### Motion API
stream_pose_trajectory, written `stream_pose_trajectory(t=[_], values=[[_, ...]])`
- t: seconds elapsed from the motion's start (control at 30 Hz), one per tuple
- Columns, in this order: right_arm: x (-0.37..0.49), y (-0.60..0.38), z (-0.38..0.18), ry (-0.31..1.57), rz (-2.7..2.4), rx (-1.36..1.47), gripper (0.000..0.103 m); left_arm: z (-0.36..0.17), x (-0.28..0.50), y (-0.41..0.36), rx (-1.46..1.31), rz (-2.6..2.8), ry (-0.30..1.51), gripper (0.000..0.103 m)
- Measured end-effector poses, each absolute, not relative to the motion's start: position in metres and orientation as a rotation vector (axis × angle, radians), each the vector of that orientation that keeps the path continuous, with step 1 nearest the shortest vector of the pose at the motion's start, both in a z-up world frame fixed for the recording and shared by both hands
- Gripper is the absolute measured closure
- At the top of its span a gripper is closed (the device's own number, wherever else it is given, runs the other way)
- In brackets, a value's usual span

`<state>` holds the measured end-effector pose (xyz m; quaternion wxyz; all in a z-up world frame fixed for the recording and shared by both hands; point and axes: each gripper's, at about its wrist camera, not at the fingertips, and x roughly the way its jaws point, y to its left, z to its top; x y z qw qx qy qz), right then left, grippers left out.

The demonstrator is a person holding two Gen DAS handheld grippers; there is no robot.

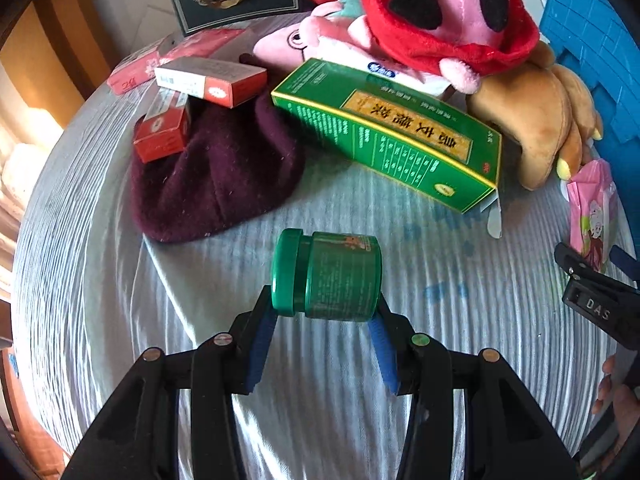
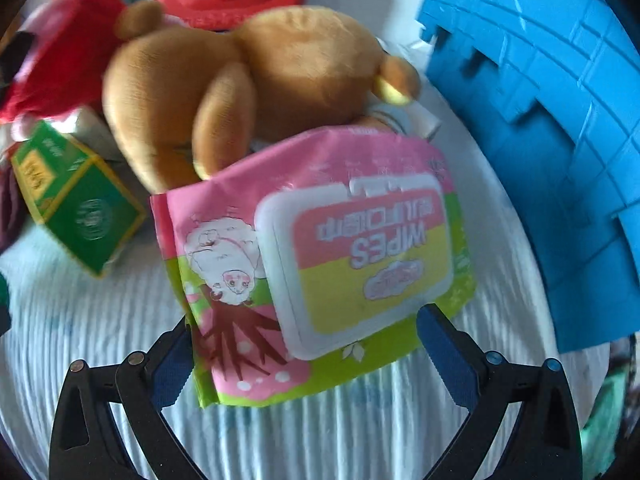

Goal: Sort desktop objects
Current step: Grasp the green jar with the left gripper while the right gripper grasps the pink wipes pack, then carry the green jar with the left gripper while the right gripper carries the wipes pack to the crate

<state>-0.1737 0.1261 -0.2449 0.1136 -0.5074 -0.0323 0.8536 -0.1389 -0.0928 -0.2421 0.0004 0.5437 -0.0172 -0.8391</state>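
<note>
My left gripper [image 1: 324, 309] is shut on a small green jar [image 1: 328, 276]. The jar lies sideways between the blue pads, lid to the left, just above the pale striped tablecloth [image 1: 100, 280]. My right gripper [image 2: 304, 320] is shut on a pink and green wipes pack [image 2: 320, 248], one finger at each side edge of the pack, label upside down to the camera. In the left wrist view the right gripper [image 1: 592, 280] shows at the right edge with the wipes pack [image 1: 592, 208] standing up from it.
Behind the jar lie a long green box [image 1: 384, 132], a maroon knit hat [image 1: 216, 176] and several red and white cartons [image 1: 208, 80]. A brown plush [image 2: 248, 80], a red and pink plush [image 1: 444, 12] and a blue plastic crate [image 2: 552, 128] crowd the far right.
</note>
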Motion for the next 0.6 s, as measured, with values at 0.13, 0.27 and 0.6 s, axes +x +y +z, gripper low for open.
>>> stream_pose_trajectory(t=[0.13,0.27,0.6], values=[[-0.164,0.139,-0.227,-0.029,2.528,-1.420,0.055,-0.239,-0.141,-0.094,1.691,-2.670,-0.079,0.059],[-0.150,0.154,-0.201,0.097,2.596,-1.390,0.067,-0.236,-0.142,-0.100,1.689,-2.685,-0.057,0.059],[-0.110,0.174,-0.126,0.246,2.827,-1.194,0.087,-0.180,-0.144,-0.115,1.482,-2.823,-0.049,0.059]])
